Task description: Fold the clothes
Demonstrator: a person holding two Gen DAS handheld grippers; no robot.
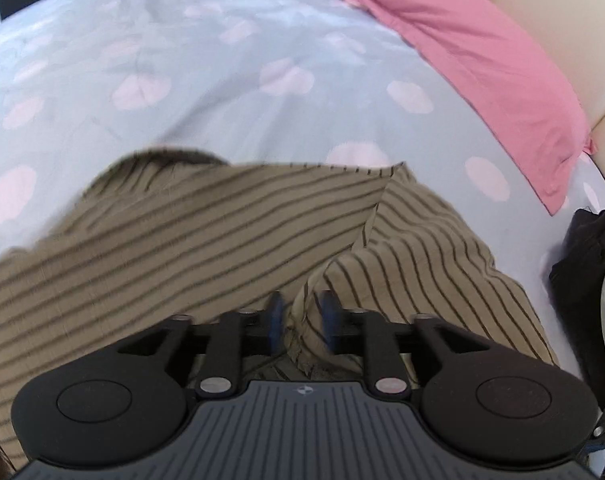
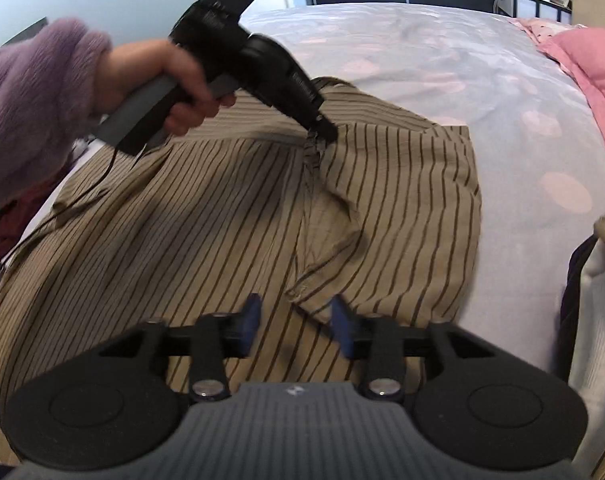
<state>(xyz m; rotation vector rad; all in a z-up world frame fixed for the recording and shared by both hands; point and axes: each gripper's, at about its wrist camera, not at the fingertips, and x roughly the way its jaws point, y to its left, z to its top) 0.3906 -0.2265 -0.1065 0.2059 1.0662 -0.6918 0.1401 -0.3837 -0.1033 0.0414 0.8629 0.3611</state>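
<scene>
Striped tan shirt spread across bed, on grey duvet with pink spots. Pink pillow along far edge, well apart from shirt. Left tongs in left hand, purple fuzzy sleeve behind; tips at a bunched ridge of cloth near shirt's middle, blue pads parted with fabric fold between, contact unclear, so grip cannot be told. Right tongs open above near hem, pads apart, nothing gripped, crumpled flap just ahead.
</scene>
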